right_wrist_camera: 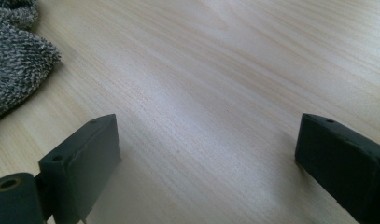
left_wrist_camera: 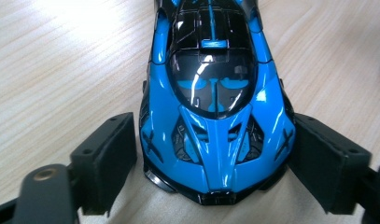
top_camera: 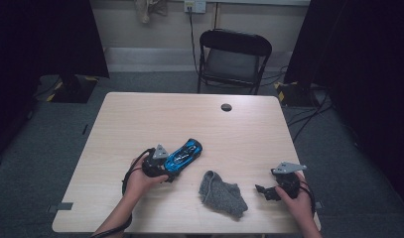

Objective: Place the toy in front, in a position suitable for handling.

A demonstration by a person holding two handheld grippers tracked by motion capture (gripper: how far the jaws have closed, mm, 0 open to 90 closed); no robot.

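A shiny blue and black toy car [top_camera: 183, 153] lies on the wooden table [top_camera: 189, 114], left of centre, angled toward the far right. My left gripper [top_camera: 167, 168] holds its near end. In the left gripper view the car [left_wrist_camera: 215, 102] fills the space between the two black pads [left_wrist_camera: 110, 158], which sit against both sides of its nose; the gripper [left_wrist_camera: 213, 163] is shut on it. A grey knitted cloth [top_camera: 222, 193] lies crumpled near the front edge. My right gripper [top_camera: 263, 191] rests on the table to the cloth's right. Its jaws [right_wrist_camera: 206, 158] are open over bare wood, with the cloth [right_wrist_camera: 15, 60] at far left.
A round cable hole [top_camera: 226, 107] sits near the table's far edge. A black folding chair [top_camera: 234, 59] stands beyond the table. Dark curtains hang on both sides, and cables run over the floor at right.
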